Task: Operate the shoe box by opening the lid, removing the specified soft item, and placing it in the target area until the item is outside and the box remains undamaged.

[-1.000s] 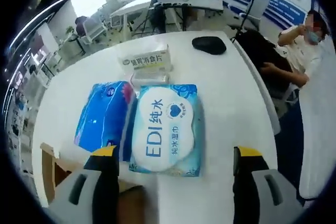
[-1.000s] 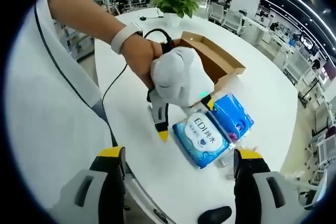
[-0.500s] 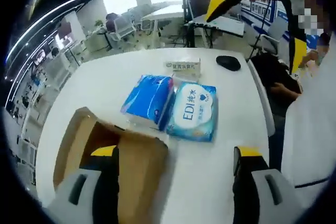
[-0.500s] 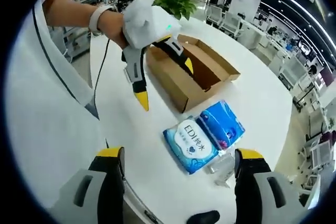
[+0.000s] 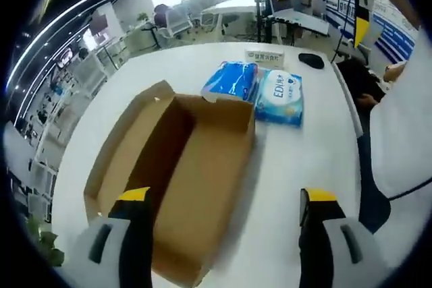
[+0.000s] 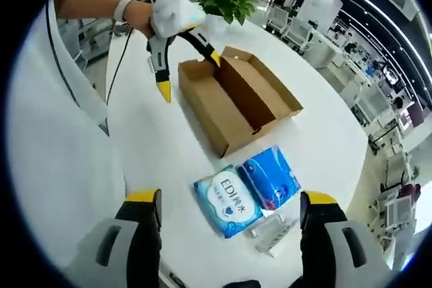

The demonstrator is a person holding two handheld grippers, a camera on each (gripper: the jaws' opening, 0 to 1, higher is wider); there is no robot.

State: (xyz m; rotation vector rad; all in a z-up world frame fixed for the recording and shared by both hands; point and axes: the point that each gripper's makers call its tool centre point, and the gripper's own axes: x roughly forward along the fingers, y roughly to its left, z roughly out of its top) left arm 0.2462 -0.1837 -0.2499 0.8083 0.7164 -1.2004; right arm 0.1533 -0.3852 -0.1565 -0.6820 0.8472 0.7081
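Note:
An open brown cardboard shoe box point(image 5: 177, 166) lies on the white table, its inside showing bare cardboard. Beyond its far end, side by side, lie a blue soft pack point(image 5: 231, 79) and a light-blue EDI wipes pack point(image 5: 281, 97). My left gripper point(image 5: 225, 197) hangs open above the box's near end, holding nothing. In the right gripper view the box point(image 6: 233, 102) sits mid-table, with the left gripper point(image 6: 189, 72) at its far corner. The EDI pack point(image 6: 226, 200) and blue pack point(image 6: 270, 177) lie nearer. My right gripper point(image 6: 229, 199) is open and empty, high above the table.
A small white carton point(image 5: 264, 55) and a black mouse point(image 5: 312, 61) sit behind the packs. A clear tube point(image 6: 273, 231) lies beside the packs. A potted plant point(image 6: 226, 5) stands at the table's far end. A person's white sleeve point(image 6: 54, 139) runs along the table edge.
The left gripper has drawn back from over the two packs to the box's other end, so the whole open box now shows. The right gripper has pulled back a little.

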